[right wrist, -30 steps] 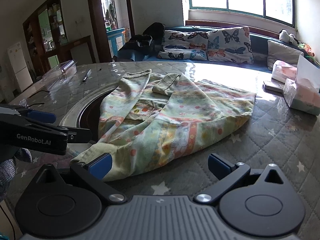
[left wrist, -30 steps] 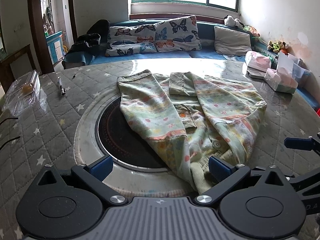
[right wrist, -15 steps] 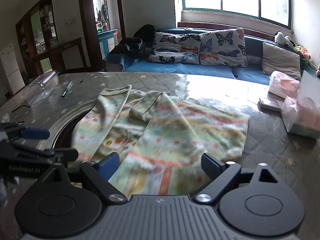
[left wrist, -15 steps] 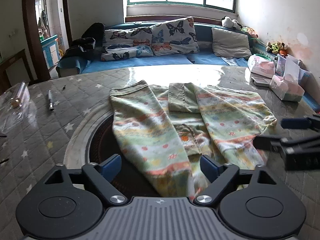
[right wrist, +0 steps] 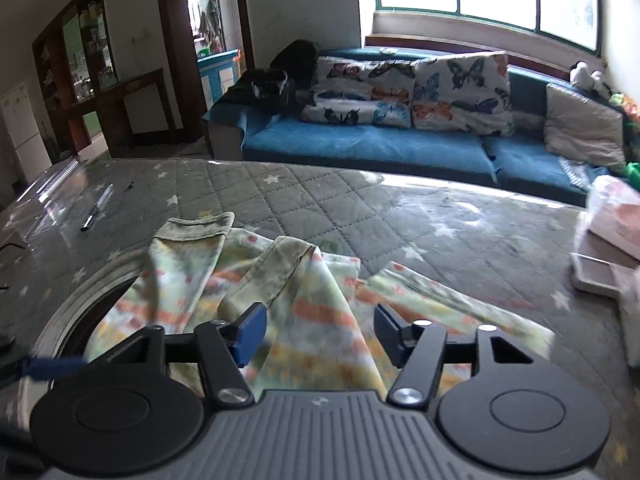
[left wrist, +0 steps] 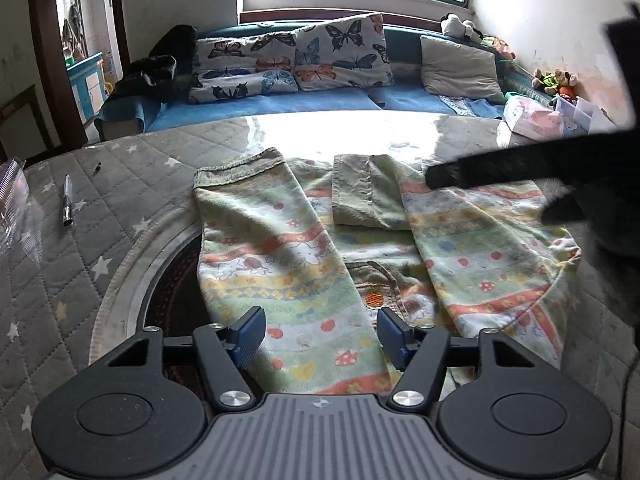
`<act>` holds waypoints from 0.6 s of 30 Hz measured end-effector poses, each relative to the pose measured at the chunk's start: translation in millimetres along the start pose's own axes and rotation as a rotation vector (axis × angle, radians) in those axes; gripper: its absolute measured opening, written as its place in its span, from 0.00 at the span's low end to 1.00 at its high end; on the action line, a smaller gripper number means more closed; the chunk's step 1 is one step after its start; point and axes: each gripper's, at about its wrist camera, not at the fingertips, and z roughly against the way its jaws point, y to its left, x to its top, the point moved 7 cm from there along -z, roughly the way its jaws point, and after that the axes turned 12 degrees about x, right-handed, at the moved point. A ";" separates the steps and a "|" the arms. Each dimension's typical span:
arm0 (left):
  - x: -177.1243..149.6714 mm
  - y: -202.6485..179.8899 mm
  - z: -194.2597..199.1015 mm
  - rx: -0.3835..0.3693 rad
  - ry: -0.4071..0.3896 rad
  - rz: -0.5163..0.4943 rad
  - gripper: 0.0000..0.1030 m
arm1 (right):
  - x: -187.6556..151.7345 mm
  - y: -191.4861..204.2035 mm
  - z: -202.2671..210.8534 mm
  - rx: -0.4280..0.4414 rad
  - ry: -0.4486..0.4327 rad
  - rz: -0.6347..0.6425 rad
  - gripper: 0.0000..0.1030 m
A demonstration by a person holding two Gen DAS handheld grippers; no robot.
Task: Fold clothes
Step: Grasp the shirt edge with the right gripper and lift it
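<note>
Lying on the quilted desk (left wrist: 120,200), the patterned jacket (left wrist: 288,264) has both sleeves crossed over its front, so it seems partly folded; the body still needs doubling. Left gripper (left wrist: 320,330) and right gripper (right wrist: 318,330) hover above it, jaws apart and holding nothing, though blur hides detail.

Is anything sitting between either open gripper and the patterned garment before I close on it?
Nothing visible is. The left gripper and right gripper are both open directly over the garment. The pen lies off to its left on the table.
</note>
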 end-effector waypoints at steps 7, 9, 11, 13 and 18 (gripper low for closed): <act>1.4 2.5 -7.3 -0.011 0.018 0.015 0.63 | 12.9 -11.4 -41.3 0.011 0.031 0.001 0.44; 2.1 2.6 -8.6 -0.015 0.023 0.021 0.63 | 14.9 -13.6 -50.2 0.011 0.038 -0.002 0.36; 2.4 1.4 -9.0 -0.020 0.023 0.019 0.63 | 13.7 -16.3 -55.4 0.020 0.044 -0.017 0.25; 2.2 -0.4 -9.8 -0.020 0.024 0.014 0.63 | 11.3 -18.4 -57.7 0.026 0.050 -0.030 0.15; 1.6 -6.3 -3.7 -0.020 0.008 -0.002 0.63 | 9.3 -22.9 -32.3 0.001 -0.006 -0.036 0.03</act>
